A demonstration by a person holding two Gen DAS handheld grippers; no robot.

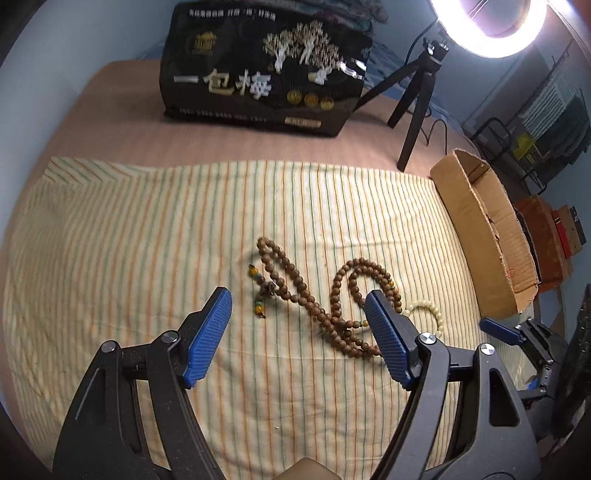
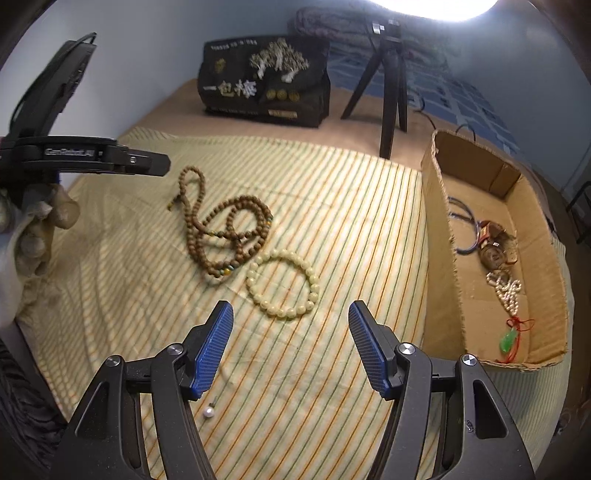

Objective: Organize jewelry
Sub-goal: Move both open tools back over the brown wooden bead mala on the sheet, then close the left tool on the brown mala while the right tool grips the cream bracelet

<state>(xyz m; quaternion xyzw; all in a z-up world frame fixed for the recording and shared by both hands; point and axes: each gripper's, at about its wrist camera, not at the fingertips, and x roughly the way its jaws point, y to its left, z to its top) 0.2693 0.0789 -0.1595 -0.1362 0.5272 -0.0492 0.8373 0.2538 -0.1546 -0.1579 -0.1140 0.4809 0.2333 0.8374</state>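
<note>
1. Nearest the right claw (image 2: 291,345), a loose pearl (image 2: 209,412) is seen on the striped cloth (image 2: 332,221).
2. Ahead lie a cream bracelet (image 2: 283,284) and brown bead necklace (image 2: 225,229), touching.
3. Both claws are held wide open, empty; left claw (image 1: 299,332) is above the necklace.
4. A cardboard box (image 2: 439,221) beside the cloth holds other jewelry.

Setting: a bedroom in a home, used as a recording spot. Evidence: a bed with a plain tan mattress sheet (image 1: 122,110); a yellow cloth with green and orange stripes (image 2: 351,221) spread over it; pale blue walls (image 2: 147,55); a black printed soft bag with gold Chinese lettering (image 1: 258,70) at the far end; a glowing round ring lamp (image 1: 491,26) on a small black tripod (image 2: 388,92); dark clothing, possibly on a rack (image 1: 561,122), at the edge.
</note>
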